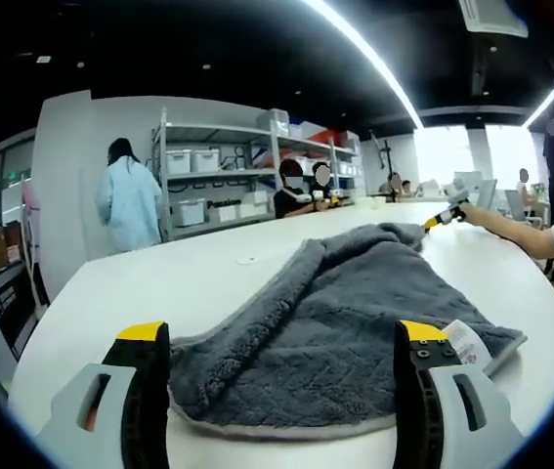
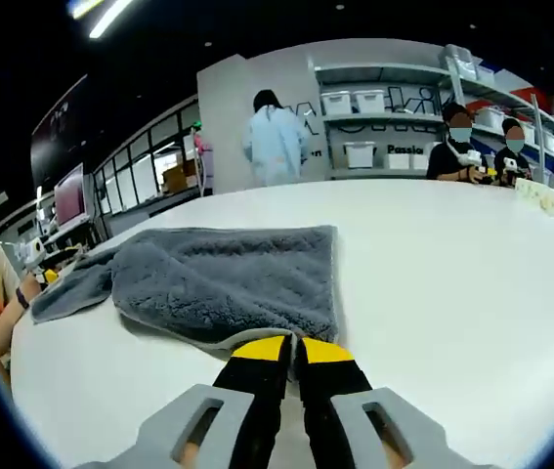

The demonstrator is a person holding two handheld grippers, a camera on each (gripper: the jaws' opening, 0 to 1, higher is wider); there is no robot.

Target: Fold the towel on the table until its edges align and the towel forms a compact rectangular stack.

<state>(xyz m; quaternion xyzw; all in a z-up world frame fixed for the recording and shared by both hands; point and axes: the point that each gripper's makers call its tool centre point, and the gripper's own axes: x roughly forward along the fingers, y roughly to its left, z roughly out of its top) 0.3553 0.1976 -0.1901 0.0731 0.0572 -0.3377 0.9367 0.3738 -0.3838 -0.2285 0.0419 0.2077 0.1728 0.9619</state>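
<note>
So the grey towel is lying on a big white bench, partly folded over on itself. In the left gripper view its near hem sits right in front of the left gripper, whose fingers are spread wide apart with nothing between them. The towel's near edge falls in the gap between them, though I can't tell if it actually touches either one. A white care label sticks out at the near right corner, just beside the right-hand finger.

The towel's long axis runs away from that gripper toward the far side of the bench, where the other gripper is at the far corner, held on an outstretched arm.

In the right gripper view the right gripper has its yellow-tipped fingers pressed together right at the towel's edge. Looks pinched on the hem, but I honestly can't say for sure. From here the towel stretches off to the left, with a thinner single layer trailing toward the bench edge.

Loads of bare bench to the right of the towel, so plenty of room there.

Background: storage shelves with white bins, a person in a light blue coat standing by them, and a couple of people seated at the far end.
</note>
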